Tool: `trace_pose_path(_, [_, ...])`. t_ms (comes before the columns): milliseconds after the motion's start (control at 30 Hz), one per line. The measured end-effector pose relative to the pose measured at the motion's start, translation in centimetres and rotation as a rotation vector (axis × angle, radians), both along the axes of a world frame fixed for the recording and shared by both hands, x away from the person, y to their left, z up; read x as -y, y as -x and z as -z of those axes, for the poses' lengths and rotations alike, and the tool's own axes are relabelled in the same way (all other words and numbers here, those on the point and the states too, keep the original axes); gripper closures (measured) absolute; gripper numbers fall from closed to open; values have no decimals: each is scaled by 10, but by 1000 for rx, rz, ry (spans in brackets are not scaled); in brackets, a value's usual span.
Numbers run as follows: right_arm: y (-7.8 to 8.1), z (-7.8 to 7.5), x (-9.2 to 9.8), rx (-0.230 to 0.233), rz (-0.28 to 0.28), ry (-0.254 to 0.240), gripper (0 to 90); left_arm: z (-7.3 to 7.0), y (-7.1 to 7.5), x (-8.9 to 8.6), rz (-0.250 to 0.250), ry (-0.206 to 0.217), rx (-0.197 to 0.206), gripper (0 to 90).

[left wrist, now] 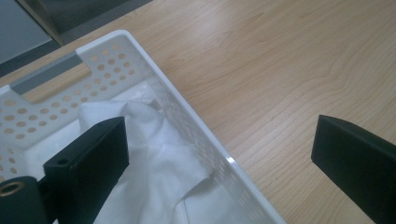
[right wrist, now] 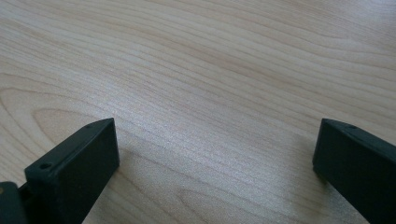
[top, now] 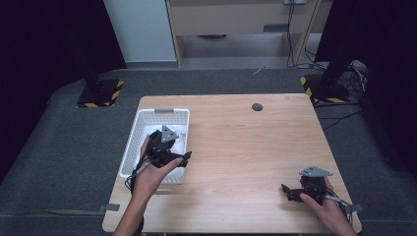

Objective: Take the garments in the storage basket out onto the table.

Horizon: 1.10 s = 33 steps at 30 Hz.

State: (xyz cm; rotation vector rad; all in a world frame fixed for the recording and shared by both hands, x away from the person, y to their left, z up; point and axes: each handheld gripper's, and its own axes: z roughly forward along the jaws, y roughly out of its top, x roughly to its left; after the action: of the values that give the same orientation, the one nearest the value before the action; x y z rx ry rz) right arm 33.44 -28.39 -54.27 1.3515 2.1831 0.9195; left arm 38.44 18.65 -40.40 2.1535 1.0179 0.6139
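The left hand-held gripper (top: pixel 167 145) hangs over the white perforated basket (top: pixel 129 152), which stands near the left edge of the surface (top: pixel 246 162) with its long axis running from the near edge toward the far edge. Inside the basket lies a crumpled white cloth (left wrist: pixel 159 172), and this is the thing the work turns on. In the left gripper view the jaws stand wide apart and hold nothing: one jaw is over the cloth inside the basket, the other is out over bare wood, so the basket's right wall (left wrist: pixel 196 130) passes between them. The cloth therefore lies below and to the basket side of the gripper's middle, not centred in the gap.

The right hand-held gripper (top: pixel 295 189) rests low near the near right corner of the surface, well apart from the basket, with its jaws likewise spread and nothing between them; its own view looks on plain wood grain.

The left one is by far the nearer to the cloth. My judgement is that any grasp of the cloth calls for shifting that gripper toward the left edge, so both jaws clear the wall, before closing down on the folds.
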Motion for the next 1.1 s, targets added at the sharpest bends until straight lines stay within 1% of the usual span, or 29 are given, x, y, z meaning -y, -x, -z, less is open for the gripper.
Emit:
trace_pose_path(67, [0, 0, 0, 0, 0, 0, 4, -1, -1, -1, -2, -2, 2, 39])
trace_pose_path(167, [0, 0, 0, -1, 1, -1, 4, -2, -3, -3, -7, 7, 6, 38])
trace_pose_path(300, [0, 0, 0, -1, 1, -1, 3, -4, -5, -5, -7, 6, 8, 36])
trace_pose_path(333, [0, 0, 0, 0, 1, 0, 4, -5, -7, -7, -8, 0, 6, 36])
trace_pose_path(500, [0, 0, 0, 0, 0, 0, 4, -2, -13, -12, -16, -6, -2, 34])
trace_pose_path(533, [0, 0, 0, 0, 1, 0, 4, -1, -14, -13, -19, -7, -6, 33])
trace_pose_path(600, [0, 0, 0, 0, 1, 0, 4, 3, -20, -18, -19, -28, -16, 32])
trace_pose_path(700, [0, 0, 0, 0, 0, 0, 4, 6, -24, -21, -22, -39, -22, 33])
trace_pose_path(733, [0, 0, 0, 0, 0, 0, 4, 9, -29, -24, -28, -47, -31, 32])
trace_pose_path(833, [0, 0, 0, 0, 0, 0, 4, 14, -36, -30, -42, -49, -45, 32])
trace_pose_path(867, [0, 0, 0, 0, 0, 0, 4, 14, -36, -30, -42, -49, -45, 32])
trace_pose_path(1100, [0, 0, 0, 1, -1, 1, 4, 28, -57, -37, -60, -60, -82, 33])
